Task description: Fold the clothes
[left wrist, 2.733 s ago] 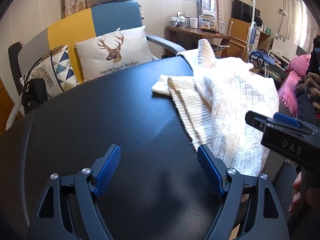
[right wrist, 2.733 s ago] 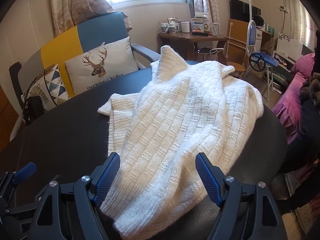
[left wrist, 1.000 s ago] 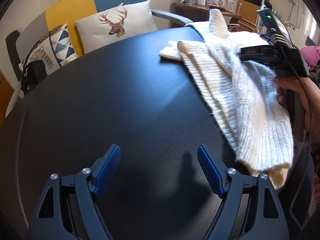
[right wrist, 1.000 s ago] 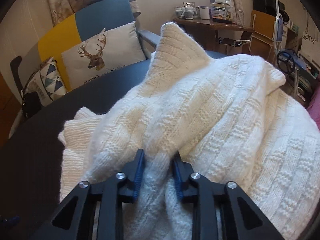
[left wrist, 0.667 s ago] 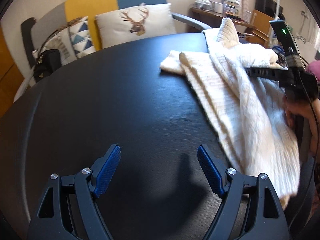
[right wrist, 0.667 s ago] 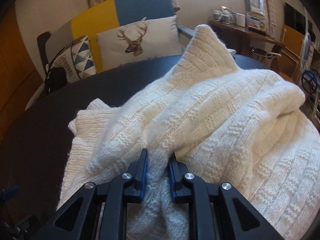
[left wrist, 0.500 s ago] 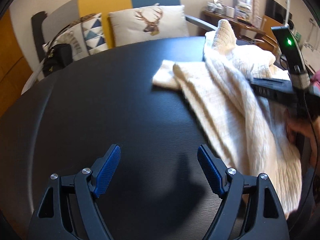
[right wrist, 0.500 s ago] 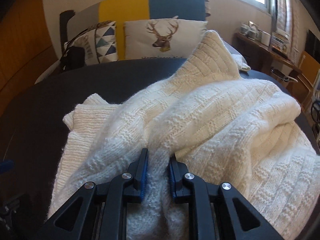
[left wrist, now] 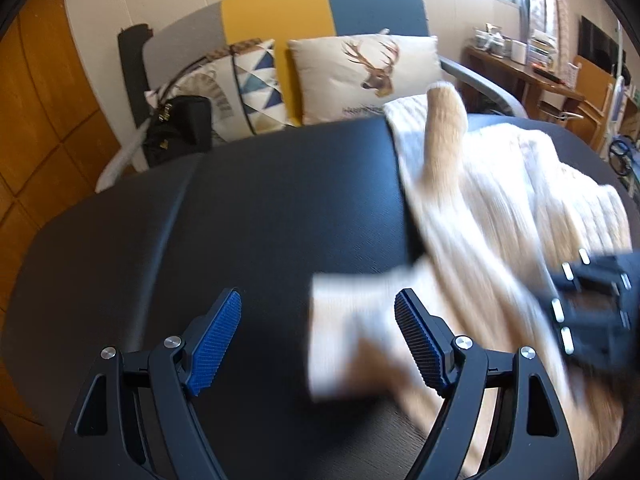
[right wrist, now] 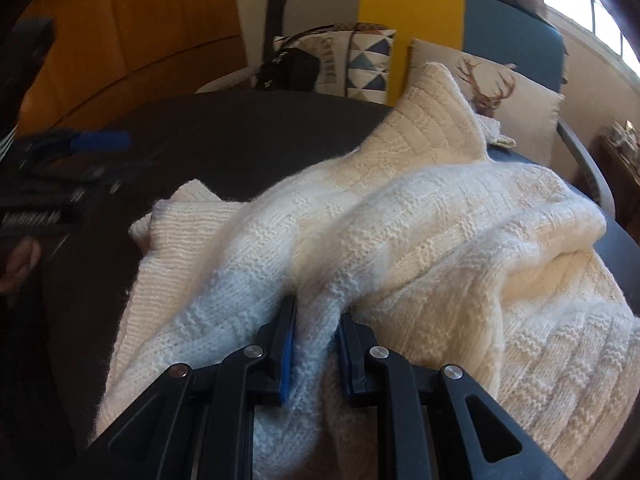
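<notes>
A cream, chunky-knit sweater [right wrist: 400, 248] lies rumpled across the right side of my black counter [left wrist: 248, 216]. One thick fold is bunched up, and a ribbed cuff [left wrist: 344, 320] lies flat beside it.

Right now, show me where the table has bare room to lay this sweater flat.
Free: the black table from the sweater across to the sofa-side edge by the triangle cushion and black bag. Crowded: the sweater's side, where the right gripper clamps a fold; the left gripper stands open.

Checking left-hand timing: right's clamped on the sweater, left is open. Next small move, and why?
Probably close the left gripper on the blurred sweater edge between its open jaws: the right gripper already pinches a fold, so a second hold lets it spread over the black table.
</notes>
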A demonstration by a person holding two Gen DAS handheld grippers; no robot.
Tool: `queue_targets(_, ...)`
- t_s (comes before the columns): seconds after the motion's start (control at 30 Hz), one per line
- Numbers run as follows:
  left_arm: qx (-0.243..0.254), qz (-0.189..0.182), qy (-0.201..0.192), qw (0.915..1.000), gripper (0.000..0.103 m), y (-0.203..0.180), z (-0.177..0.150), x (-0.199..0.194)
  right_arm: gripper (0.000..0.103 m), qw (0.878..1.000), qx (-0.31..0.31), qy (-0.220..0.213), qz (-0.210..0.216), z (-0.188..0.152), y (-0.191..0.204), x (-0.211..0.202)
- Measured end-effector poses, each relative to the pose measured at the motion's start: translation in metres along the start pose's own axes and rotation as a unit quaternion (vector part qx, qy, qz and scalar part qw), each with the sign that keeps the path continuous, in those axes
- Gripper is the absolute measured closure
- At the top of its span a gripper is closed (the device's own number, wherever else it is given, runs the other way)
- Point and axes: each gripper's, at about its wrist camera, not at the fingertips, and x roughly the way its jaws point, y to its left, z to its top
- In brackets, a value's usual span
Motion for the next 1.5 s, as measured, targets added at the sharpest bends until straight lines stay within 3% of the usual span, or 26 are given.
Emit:
queue_targets(0.13,-0.002,0.031,-0.007,0.9995,0.021,0.016,0.015,0.012,0.086,0.996,-0.060,-0.002,0.064,-0.018,0.030,-0.011)
queue_targets(0.23,0.003,0.065,0.001,0.9979,0.021,0.027,0.025,0.031,0.086,0.991,-0.067,-0.008,0.116,-0.034,0.035,-0.021)
queue_targets(0.33,0.028,0.100,0.016,0.9945,0.021,0.029,0.030,0.053,0.085,0.990,-0.058,-0.017,0.126,-0.047,0.033,-0.029)
queue_targets(0.43,0.046,0.128,0.045,0.9897,0.021,0.027,0.033,0.080,0.085,0.992,-0.038,-0.020,0.122,-0.047,0.029,-0.027)
queue_targets(0.53,0.046,0.119,0.060,0.9900,0.021,0.020,0.041,0.100,0.085,0.993,-0.030,-0.023,0.114,-0.038,0.028,-0.020)
queue_targets(0.7,0.097,0.102,0.032,0.9895,0.021,-0.016,0.059,0.117,0.082,0.993,-0.023,-0.030,0.113,-0.037,0.027,-0.022)
queue_targets(0.77,0.143,0.115,0.027,0.9827,0.021,-0.033,0.058,0.127,0.081,0.993,-0.015,-0.031,0.115,-0.045,0.029,-0.030)
queue_targets(0.9,0.248,0.169,-0.023,0.9536,0.021,-0.060,0.043,0.126,0.079,0.993,-0.005,-0.034,0.113,-0.044,0.028,-0.030)
queue_targets(1.07,0.212,0.154,0.007,0.9650,0.021,-0.034,0.042,0.126,0.078,0.994,-0.001,-0.034,0.102,-0.043,0.031,-0.028)
queue_targets(1.3,0.202,0.138,0.018,0.9695,0.021,-0.017,0.033,0.119,0.077,0.996,0.006,-0.033,0.084,-0.040,0.033,-0.026)
queue_targets(1.4,0.207,0.136,0.024,0.9686,0.021,-0.012,0.030,0.116,0.077,0.997,0.020,-0.032,0.067,-0.039,0.032,-0.025)
queue_targets(1.5,0.238,0.152,0.022,0.9589,0.021,-0.007,0.022,0.113,0.076,0.997,0.048,-0.026,0.047,-0.032,0.029,-0.020)
